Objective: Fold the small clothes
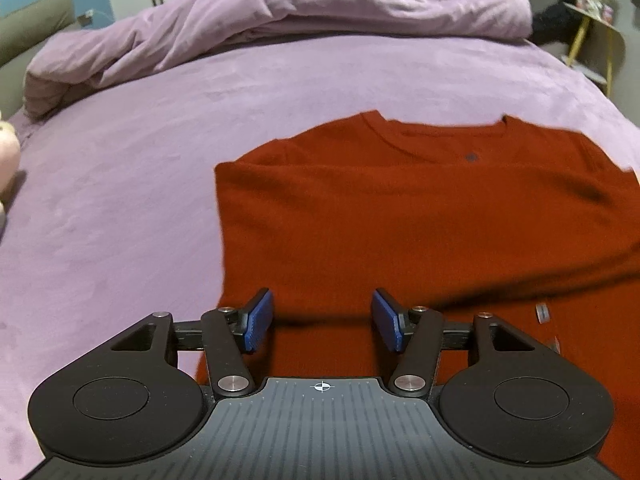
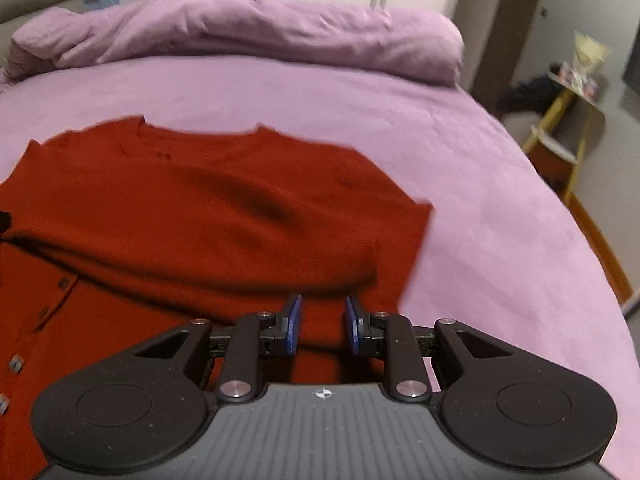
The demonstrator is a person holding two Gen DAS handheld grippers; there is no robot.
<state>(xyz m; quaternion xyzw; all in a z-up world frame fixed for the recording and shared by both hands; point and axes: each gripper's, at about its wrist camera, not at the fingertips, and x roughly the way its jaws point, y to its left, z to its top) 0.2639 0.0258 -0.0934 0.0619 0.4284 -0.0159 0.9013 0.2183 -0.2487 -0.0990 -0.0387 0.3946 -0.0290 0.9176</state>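
Red garment (image 1: 420, 216) lies collar-away on bed (image 1: 120, 208); left gripper (image 1: 322, 320) and right gripper (image 2: 322, 326) both released, hovering over near hem.

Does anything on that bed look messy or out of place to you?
Mostly tidy. The red cardigan lies on the purple sheet, partly folded, with a loose ridge of cloth bunched across it. The duvet is heaped at the far end. Both claws, left and right, are open and hold nothing.

Plain rust-red garment (image 1: 420, 220) with small grey buttons (image 2: 16, 362) lies on my lilac bed sheet (image 1: 120, 200); matching lilac duvet (image 1: 280, 16) at the far edge; my black grippers carry blue pads (image 1: 259, 320).
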